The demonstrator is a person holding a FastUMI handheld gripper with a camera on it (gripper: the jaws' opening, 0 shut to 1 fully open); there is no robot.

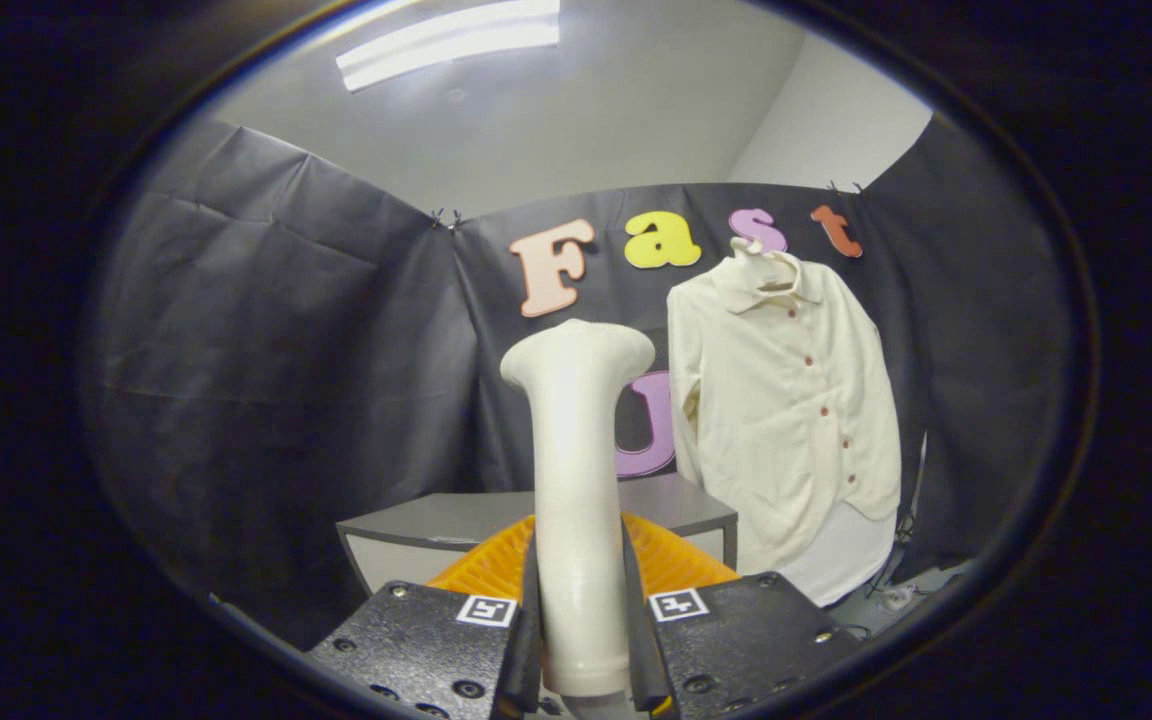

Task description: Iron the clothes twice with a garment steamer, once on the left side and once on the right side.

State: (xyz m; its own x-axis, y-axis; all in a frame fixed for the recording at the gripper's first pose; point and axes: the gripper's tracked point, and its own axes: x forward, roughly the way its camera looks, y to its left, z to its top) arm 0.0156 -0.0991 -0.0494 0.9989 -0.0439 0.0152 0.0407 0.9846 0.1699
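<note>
Gripper (581, 640) clamped on the smooth cream-white plastic garment steamer (576, 480), both fingers (528, 620) pressing its handle from either side. Held upright, flared head at top. Beyond the fingers, a grey table (456, 520) with its far right corner visible, an orange ridged mat (671, 560) lying on it. Further right, past that table edge, a cream long-sleeved buttoned shirt (786, 400) hung against the black cloth wall (286, 330), well apart from the steamer head. Open air between head and shirt.
</note>
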